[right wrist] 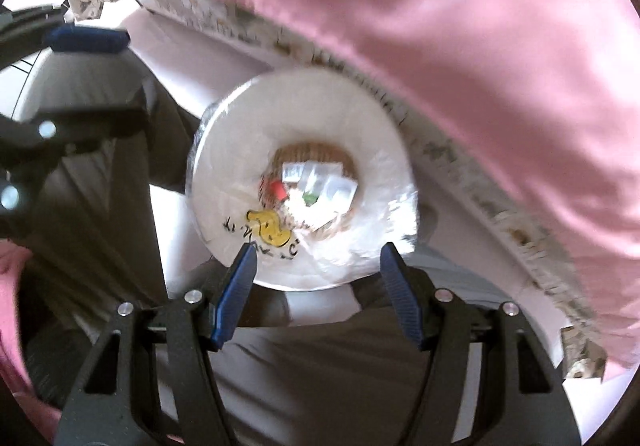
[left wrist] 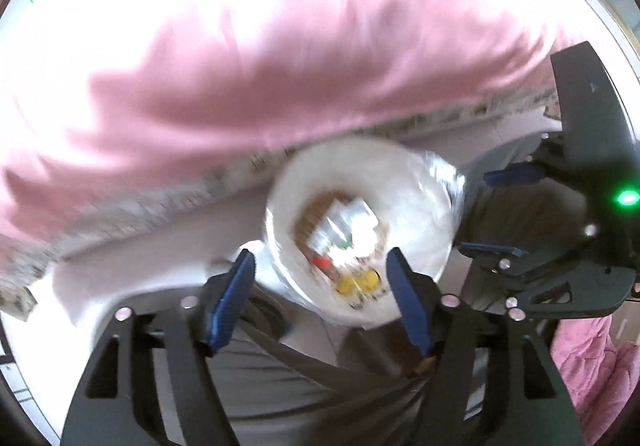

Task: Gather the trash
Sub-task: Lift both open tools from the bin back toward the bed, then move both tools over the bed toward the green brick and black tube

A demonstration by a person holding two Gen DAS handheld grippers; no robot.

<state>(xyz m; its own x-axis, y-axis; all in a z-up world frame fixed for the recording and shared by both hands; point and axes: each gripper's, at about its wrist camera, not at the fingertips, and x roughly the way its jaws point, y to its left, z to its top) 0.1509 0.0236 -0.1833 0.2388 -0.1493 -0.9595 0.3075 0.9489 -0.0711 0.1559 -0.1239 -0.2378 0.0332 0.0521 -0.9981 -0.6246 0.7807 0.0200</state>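
A white round roll [left wrist: 408,198] wrapped in clear plastic, with a yellow duck print [right wrist: 268,226], lies below both grippers. Its brown core [right wrist: 312,154] holds small crumpled wrappers [right wrist: 320,182] in white, red and green. My left gripper [left wrist: 320,258] hangs above the roll's near side, open, with nothing between its blue pads. My right gripper [right wrist: 319,250] is also open and empty over the roll's near rim. Each gripper shows in the other's view: the right gripper [left wrist: 500,212] at the right edge, the left gripper [right wrist: 104,78] at the left edge. Both views are blurred.
Pink fabric [right wrist: 480,46] with a patterned trim [right wrist: 460,166] fills the far side behind the roll, and the same pink fabric [left wrist: 280,86] spans the left wrist view. Grey cloth [right wrist: 320,366] lies under the grippers on a white surface [right wrist: 168,46].
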